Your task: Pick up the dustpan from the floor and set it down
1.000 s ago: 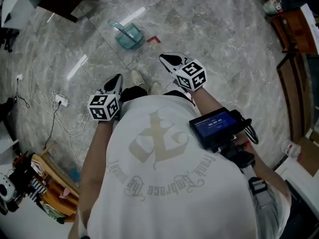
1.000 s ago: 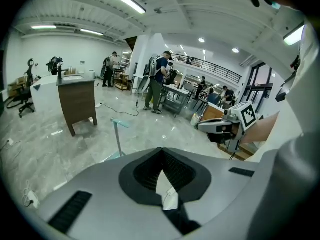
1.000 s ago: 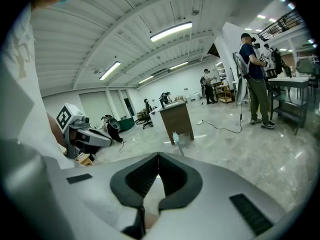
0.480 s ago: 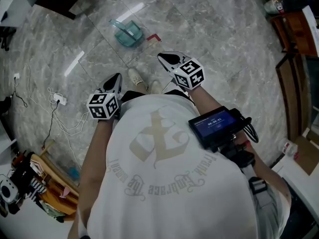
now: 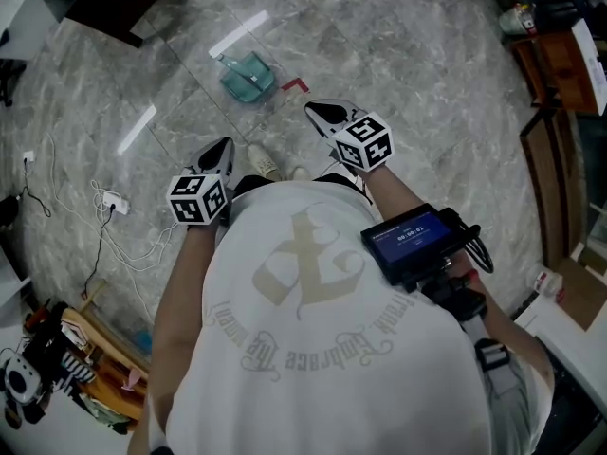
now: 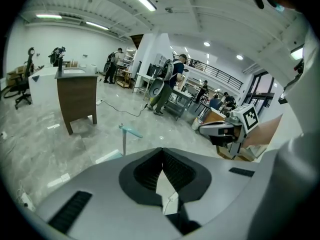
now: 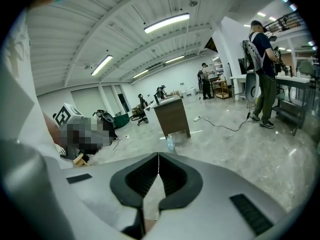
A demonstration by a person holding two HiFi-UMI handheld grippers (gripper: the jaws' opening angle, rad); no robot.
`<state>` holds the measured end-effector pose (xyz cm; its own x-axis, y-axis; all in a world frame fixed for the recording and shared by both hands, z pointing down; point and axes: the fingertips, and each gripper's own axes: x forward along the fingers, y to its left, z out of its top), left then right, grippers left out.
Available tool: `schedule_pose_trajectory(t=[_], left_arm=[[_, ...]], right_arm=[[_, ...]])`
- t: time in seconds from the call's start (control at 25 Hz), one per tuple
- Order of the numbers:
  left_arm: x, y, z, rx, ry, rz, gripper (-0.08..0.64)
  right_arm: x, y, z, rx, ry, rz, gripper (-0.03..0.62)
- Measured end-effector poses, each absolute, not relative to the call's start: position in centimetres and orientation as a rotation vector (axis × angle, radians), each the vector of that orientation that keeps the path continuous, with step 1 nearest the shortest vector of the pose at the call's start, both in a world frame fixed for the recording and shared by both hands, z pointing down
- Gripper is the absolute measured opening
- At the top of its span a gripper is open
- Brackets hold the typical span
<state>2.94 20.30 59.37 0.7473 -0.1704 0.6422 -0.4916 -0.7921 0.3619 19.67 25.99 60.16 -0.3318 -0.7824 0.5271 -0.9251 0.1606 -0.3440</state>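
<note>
Grey marble floor [image 5: 427,64] (glossy), teal dustpan [image 5: 248,74] lying there

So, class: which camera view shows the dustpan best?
The head view: the whole teal dustpan sits in full on the floor. The left gripper view shows only its upright handle; the right gripper view, a small sliver.

Grey marble floor [image 5: 408,55] bears a teal dustpan [image 5: 248,74] and white power strip [image 5: 114,200].
</note>
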Motion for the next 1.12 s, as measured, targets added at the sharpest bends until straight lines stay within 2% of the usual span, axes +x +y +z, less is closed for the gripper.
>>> schedule_pose_trajectory(t=[0.36,1.12], left_arm=[[4.1,16.2,57.6,2.464,-0.427,0.797,0.012],[-1.1,11.1,60.0,2.349,-0.565,0.744,0.012]], right_arm=[[20.1,22.1,58.1,1.721,-2.177,0.889,0.017],[16.9,14.2,61.3,1.540,-2.151,0.906,0.018]])
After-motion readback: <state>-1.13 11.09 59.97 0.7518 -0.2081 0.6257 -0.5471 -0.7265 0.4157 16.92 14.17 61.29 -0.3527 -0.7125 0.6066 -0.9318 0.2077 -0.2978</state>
